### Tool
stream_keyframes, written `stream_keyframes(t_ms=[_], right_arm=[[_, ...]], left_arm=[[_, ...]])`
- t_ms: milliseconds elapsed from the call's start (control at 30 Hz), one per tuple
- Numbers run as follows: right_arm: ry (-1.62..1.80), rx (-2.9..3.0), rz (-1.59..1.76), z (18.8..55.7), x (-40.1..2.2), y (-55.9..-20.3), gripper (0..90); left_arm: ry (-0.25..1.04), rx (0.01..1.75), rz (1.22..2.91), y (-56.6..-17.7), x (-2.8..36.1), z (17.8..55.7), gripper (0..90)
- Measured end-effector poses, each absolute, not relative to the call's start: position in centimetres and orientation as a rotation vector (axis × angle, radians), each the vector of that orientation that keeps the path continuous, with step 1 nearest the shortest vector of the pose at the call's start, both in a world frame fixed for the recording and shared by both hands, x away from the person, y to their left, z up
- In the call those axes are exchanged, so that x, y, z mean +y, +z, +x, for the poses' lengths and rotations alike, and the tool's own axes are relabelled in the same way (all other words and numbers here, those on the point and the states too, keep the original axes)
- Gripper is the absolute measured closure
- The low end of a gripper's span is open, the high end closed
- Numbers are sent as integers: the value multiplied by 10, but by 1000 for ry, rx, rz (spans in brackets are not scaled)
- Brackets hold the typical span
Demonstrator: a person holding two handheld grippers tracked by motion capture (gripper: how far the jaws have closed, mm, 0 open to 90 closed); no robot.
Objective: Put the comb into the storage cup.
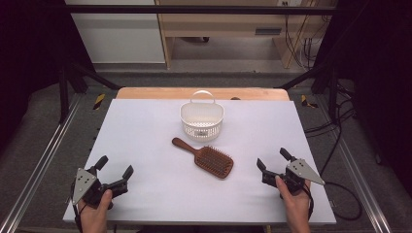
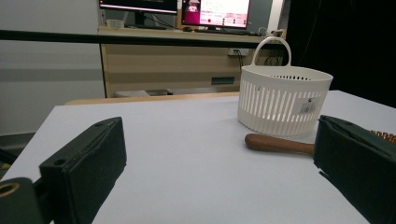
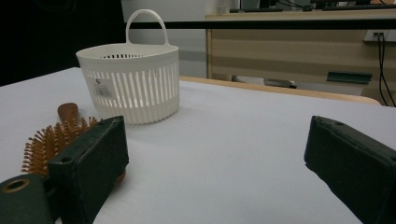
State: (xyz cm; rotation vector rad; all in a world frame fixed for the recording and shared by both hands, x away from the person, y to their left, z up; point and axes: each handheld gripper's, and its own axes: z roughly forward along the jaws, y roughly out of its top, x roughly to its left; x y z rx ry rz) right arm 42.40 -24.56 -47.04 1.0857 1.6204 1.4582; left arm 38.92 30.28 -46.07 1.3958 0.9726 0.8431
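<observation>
White tabletop — slotted basket; hairbrush alongside

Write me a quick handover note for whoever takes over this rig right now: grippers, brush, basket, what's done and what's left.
Left gripper: open, holds nothing, near the table's front left corner.
Right gripper: open, holds nothing, front right.
Hairbrush: lies flat mid-table, bristles up, handle toward the basket.
White basket: upright just behind the brush, apart from it; looks empty.
Done: nothing yet.
Left: likely pick up the brush and put it in the basket.
</observation>
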Motion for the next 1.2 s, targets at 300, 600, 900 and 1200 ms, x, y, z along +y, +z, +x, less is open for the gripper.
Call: stream_keyframes(t_ms=[300, 600, 900, 1200], right_arm=[[1428, 1649, 1133, 422, -243, -471, 73], [1372, 1688, 1206, 426, -238, -473, 156], [1399, 1813, 1191, 421, -227, -468, 589], [1348, 1982, 1139, 413, -195, -470, 851]], left_arm=[[845, 974, 1404, -460, 300, 389, 29], [867, 996, 1415, -460, 298, 391, 22], [846, 985, 1432, -461, 297, 392, 16], [842, 972, 1447, -462, 293, 391, 16]])
